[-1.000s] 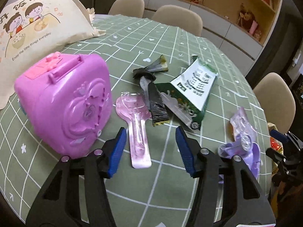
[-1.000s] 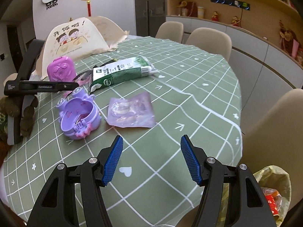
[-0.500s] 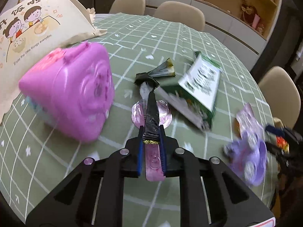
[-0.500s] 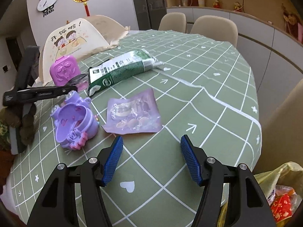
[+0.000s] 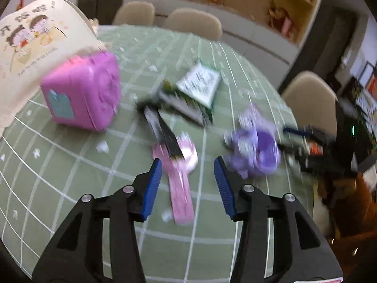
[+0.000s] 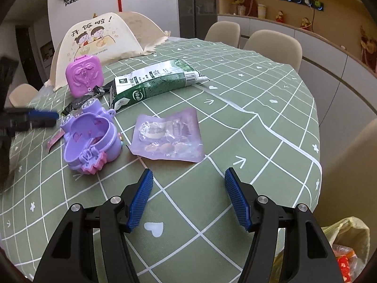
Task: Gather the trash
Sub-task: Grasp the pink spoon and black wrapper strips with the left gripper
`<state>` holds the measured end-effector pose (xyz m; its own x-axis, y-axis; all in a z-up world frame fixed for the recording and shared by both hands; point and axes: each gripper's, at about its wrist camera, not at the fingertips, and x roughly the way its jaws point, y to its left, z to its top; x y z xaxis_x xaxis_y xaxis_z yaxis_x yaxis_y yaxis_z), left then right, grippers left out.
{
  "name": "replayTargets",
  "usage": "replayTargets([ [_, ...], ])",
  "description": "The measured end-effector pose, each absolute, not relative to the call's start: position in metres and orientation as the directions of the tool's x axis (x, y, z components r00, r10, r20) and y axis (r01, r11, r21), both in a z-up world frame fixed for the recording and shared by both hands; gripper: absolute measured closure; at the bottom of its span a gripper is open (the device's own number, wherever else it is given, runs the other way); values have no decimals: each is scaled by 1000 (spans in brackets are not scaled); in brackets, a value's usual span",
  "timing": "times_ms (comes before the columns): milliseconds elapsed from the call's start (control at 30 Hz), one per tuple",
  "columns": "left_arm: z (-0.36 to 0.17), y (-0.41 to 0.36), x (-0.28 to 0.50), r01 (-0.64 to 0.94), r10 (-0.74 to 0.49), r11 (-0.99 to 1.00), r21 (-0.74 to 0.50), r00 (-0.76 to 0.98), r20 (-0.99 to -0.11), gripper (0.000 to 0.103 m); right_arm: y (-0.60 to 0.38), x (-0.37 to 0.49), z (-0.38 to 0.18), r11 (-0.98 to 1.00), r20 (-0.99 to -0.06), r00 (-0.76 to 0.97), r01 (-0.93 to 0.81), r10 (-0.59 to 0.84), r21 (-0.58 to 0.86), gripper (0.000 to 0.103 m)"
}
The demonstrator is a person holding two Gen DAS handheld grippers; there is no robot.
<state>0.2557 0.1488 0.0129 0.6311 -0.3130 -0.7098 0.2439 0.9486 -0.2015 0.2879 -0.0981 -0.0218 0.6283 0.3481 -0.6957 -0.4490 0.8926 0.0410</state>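
My left gripper (image 5: pixel 187 184) is open above a pink spoon-shaped wrapper (image 5: pixel 180 184) that lies between its fingers on the green table. A black wrapper strip (image 5: pixel 165 134) lies across the pink wrapper's far end. A green and white carton (image 5: pixel 200 87) lies beyond. The left view is blurred. My right gripper (image 6: pixel 188 195) is open and empty, just short of a purple plastic packet (image 6: pixel 168 135). The carton (image 6: pixel 150 83) lies farther back in the right view.
A pink toy case (image 5: pixel 82 94) stands at the left, and a purple toy box (image 6: pixel 90 139) lies open beside the packet. A cream food cover (image 6: pixel 103 44) stands at the back. A yellow trash bag (image 6: pixel 346 245) hangs off the table's near right edge.
My left gripper closed on the pink and black wrappers half a second ago and now stands open, with the pink wrapper lying between its fingers. My right gripper moved closer to the purple packet.
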Motion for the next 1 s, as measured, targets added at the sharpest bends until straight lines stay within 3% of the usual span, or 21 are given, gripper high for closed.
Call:
replayTargets([
  [133, 19, 150, 290, 165, -247, 969, -185, 679, -691, 57, -99, 289, -22, 899, -694, 629, -434, 350, 60, 42],
  [333, -2, 145, 341, 47, -134, 989, -137, 658, -741, 58, -96, 284, -22, 912, -696, 645, -409, 317, 36, 42],
  [367, -6, 146, 345, 35, -128, 990, -140, 651, -748, 61, -97, 284, -23, 909, -697, 642, -415, 320, 35, 42],
  [467, -13, 149, 348, 21, -138, 987, -162, 636, -759, 71, -99, 286, -22, 887, -703, 618, -460, 351, 38, 42],
  [767, 10, 146, 289, 87, -185, 981, -174, 695, -695, 73, -117, 285, -14, 865, -658, 579, -437, 480, 247, 42],
  [933, 13, 142, 278, 127, -216, 975, -181, 710, -671, 73, -105, 279, -14, 867, -682, 555, -426, 476, 259, 57],
  [1000, 11, 144, 280, 133, -234, 971, -199, 709, -665, 73, -98, 283, -15, 871, -698, 539, -407, 472, 275, 57],
])
